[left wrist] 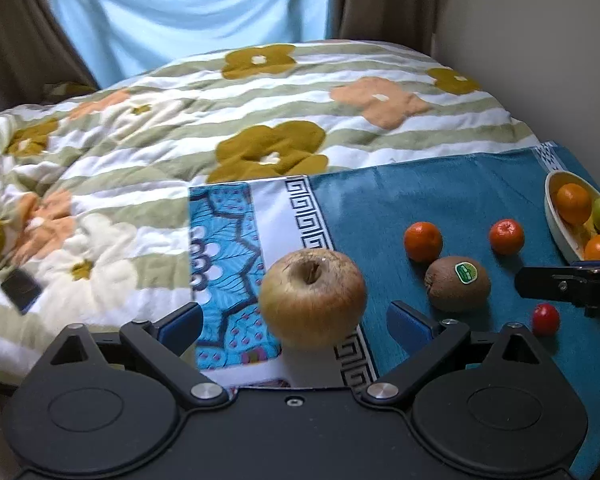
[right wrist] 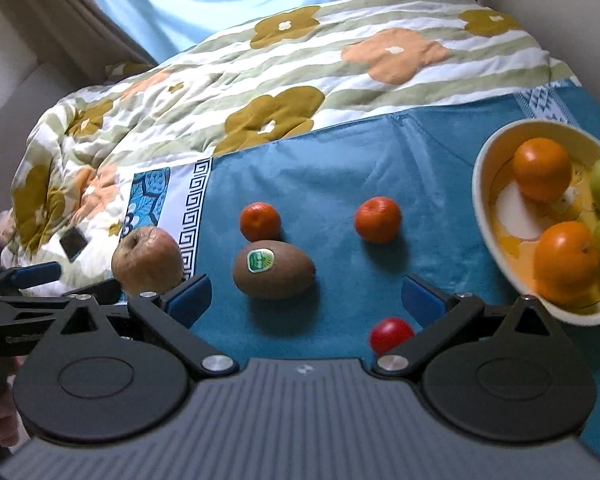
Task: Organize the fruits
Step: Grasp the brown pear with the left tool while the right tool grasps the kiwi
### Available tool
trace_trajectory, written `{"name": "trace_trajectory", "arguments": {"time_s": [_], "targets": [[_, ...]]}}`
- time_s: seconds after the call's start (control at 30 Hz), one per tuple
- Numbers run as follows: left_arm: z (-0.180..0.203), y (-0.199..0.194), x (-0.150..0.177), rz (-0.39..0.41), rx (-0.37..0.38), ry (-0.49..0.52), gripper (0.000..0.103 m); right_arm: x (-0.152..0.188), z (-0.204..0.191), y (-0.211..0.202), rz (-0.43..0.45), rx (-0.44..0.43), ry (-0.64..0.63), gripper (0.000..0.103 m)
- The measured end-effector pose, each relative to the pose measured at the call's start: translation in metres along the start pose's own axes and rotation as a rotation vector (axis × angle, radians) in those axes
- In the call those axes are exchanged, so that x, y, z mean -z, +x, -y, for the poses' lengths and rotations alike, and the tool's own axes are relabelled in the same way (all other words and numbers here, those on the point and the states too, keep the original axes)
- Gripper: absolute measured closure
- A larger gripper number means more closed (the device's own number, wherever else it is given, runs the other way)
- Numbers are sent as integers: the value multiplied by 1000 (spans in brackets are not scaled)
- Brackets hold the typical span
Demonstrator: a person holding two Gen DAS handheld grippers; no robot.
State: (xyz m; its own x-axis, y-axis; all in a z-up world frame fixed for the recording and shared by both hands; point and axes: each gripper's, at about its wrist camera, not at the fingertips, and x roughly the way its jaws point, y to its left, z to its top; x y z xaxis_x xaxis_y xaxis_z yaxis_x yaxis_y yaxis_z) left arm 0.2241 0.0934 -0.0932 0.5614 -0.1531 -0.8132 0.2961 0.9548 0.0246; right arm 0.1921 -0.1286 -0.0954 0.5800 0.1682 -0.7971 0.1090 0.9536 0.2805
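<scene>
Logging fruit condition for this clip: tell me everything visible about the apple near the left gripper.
The apple is yellowish-brown with a dull, wrinkled, bruised-looking skin and a dark stem hollow that faces up and toward the left wrist camera. It sits on the patterned white border of the blue cloth, beside the black key-pattern band. It lies between the open blue fingers of the left gripper, which do not appear to touch it. It stands apart from the kiwi, the nearest fruit.

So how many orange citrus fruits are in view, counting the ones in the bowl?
4. Two small orange mandarins lie loose on the blue cloth, one just behind the brown kiwi, one further right. Two larger oranges sit in the cream bowl; more may be hidden there.
</scene>
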Motion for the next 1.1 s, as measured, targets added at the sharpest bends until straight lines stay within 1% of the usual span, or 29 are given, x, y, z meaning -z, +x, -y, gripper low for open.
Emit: {"name": "trace_trajectory", "arguments": {"time_s": [0.07,0.1,0.23,0.33,0.37,0.6,0.73,0.97,1.03,1.1], "targets": [[-1,11,-2,-7,24,9,6,0,-1,7,-6,6,26,0],[0,15,-3,-11,32,15,8,0,-1,11,-11,7,39,0],[0,31,-6,-35,56,34,11,0,0,22,-22,12,84,0],[0,38,-6,-48,71,37,18,0,-2,30,-33,16,100,0],[0,40,-6,-49,74,38,23,0,-2,33,-36,18,104,0],[-3,38,-2,-25,94,44,24,2,-9,49,-58,32,102,0],[-1,35,3,-14,76,70,24,2,-17,56,-65,34,83,0],[-3,27,14,-1,45,65,24,2,-28,65,-61,60,28,0],[-4,25,18,5,38,66,24,2,-30,69,-65,61,19,5],[-4,24,20,8,33,71,24,1,-33,72,-68,64,14,7]]}}
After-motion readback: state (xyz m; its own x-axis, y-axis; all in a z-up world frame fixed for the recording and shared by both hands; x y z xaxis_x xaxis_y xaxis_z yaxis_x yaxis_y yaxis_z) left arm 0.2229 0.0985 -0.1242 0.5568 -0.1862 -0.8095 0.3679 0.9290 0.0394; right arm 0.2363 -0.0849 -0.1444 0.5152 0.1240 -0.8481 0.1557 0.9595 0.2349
